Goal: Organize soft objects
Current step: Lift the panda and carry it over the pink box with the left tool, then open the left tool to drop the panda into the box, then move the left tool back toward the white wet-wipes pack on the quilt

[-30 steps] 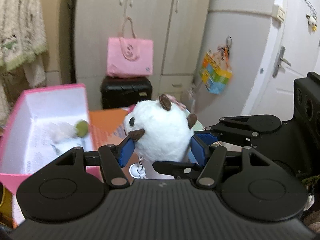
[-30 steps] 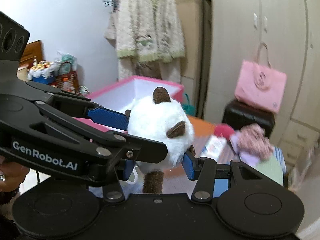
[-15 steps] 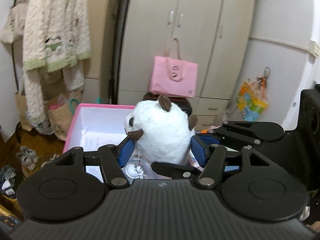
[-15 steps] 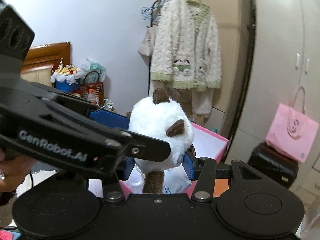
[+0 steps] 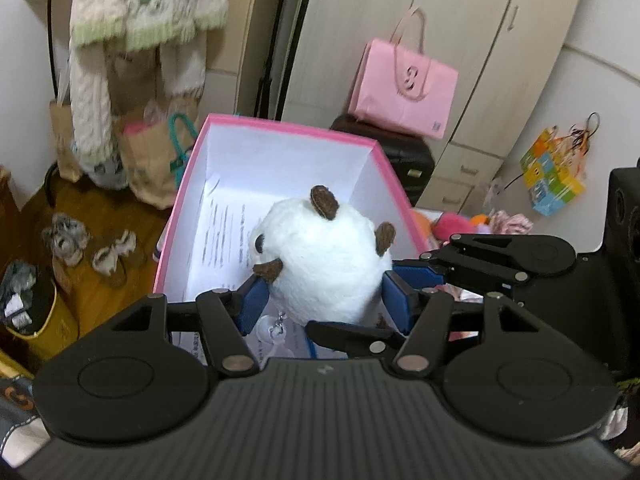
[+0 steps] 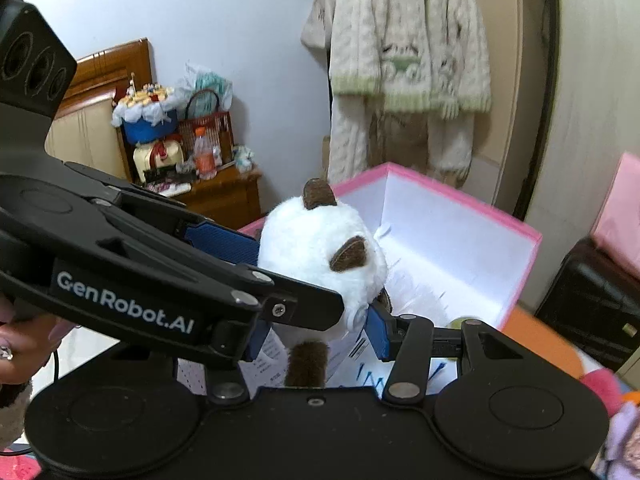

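A round white plush toy (image 5: 324,256) with brown ears is held between both grippers, just above the open pink box (image 5: 280,128). My left gripper (image 5: 324,300) is shut on the plush, its blue pads pressing both sides. My right gripper (image 6: 316,320) is also shut on the same plush (image 6: 316,248). The pink box (image 6: 460,200) has white inner walls and printed paper (image 5: 224,232) on its floor. A small keyring charm (image 5: 276,330) hangs under the plush.
A pink bag (image 5: 404,88) sits on a black case (image 5: 404,152) behind the box. More soft items (image 5: 452,224) lie right of the box. Paper bags (image 5: 156,152) and slippers (image 5: 68,236) are on the floor at left. A knitted cardigan (image 6: 408,40) hangs behind.
Both grippers have carried the plush leftward and over the pink box, then tilted down; the box now lies directly under the plush. Both grips are unchanged.
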The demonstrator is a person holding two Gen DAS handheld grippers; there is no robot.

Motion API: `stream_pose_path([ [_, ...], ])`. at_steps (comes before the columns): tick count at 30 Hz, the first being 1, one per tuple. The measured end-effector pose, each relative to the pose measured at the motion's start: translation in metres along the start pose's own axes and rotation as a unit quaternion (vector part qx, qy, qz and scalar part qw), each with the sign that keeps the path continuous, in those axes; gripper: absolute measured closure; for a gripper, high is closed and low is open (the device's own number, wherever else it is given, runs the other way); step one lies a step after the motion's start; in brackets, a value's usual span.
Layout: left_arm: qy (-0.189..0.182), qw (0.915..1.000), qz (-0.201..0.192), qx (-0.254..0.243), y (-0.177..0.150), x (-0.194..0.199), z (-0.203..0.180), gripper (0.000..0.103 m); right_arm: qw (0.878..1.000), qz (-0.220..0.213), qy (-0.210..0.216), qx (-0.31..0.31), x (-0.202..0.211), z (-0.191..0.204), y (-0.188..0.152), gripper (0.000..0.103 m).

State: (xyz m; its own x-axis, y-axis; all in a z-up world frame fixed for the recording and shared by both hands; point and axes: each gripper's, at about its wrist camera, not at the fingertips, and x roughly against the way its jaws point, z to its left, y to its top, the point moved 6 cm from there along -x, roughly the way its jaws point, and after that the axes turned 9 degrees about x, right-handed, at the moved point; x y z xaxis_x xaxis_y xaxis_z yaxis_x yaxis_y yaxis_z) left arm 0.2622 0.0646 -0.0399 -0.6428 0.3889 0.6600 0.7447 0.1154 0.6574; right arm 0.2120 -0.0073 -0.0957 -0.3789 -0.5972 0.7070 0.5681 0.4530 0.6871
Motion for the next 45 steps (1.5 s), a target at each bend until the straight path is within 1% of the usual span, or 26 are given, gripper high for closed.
stream_pose_path([
  [8, 0.005, 0.9994, 0.027, 0.018, -0.009, -0.017, 0.017, 0.043, 0.999, 0.033, 0.034, -0.009, -0.026, -0.002, -0.009, 0.047],
  [12, 0.013, 0.9992, 0.038, 0.009, -0.015, -0.019, 0.018, 0.043, 0.997, 0.051, 0.056, -0.033, -0.032, -0.001, -0.019, 0.047],
  [18, 0.01, 0.9993, 0.037, -0.002, -0.014, -0.017, 0.02, 0.042, 0.995, 0.071, 0.066, -0.028, -0.037, -0.001, -0.022, 0.047],
  [21, 0.028, 0.9991, 0.027, -0.014, -0.015, -0.013, 0.019, 0.042, 0.993, 0.087, 0.07, -0.033, -0.038, -0.004, -0.021, 0.047],
  [23, 0.034, 0.999, 0.018, -0.023, -0.016, -0.007, 0.018, 0.042, 0.993, 0.091, 0.066, -0.032, -0.038, -0.003, -0.02, 0.047],
  [25, 0.031, 0.9992, 0.012, -0.021, -0.016, 0.0, 0.019, 0.04, 0.994, 0.091, 0.059, -0.029, -0.035, -0.003, -0.019, 0.047],
  [29, 0.03, 0.9992, -0.006, -0.028, -0.017, 0.019, 0.016, 0.04, 0.995, 0.081, 0.048, -0.031, -0.024, -0.003, -0.016, 0.046],
  [36, 0.018, 0.9982, -0.031, -0.049, -0.02, 0.058, 0.003, 0.037, 0.997, 0.067, 0.02, -0.011, 0.0, 0.003, -0.01, 0.046],
  [45, 0.007, 0.9963, -0.037, -0.077, -0.024, 0.092, -0.015, 0.035, 0.999, 0.046, -0.008, 0.021, 0.04, 0.016, -0.002, 0.045],
])
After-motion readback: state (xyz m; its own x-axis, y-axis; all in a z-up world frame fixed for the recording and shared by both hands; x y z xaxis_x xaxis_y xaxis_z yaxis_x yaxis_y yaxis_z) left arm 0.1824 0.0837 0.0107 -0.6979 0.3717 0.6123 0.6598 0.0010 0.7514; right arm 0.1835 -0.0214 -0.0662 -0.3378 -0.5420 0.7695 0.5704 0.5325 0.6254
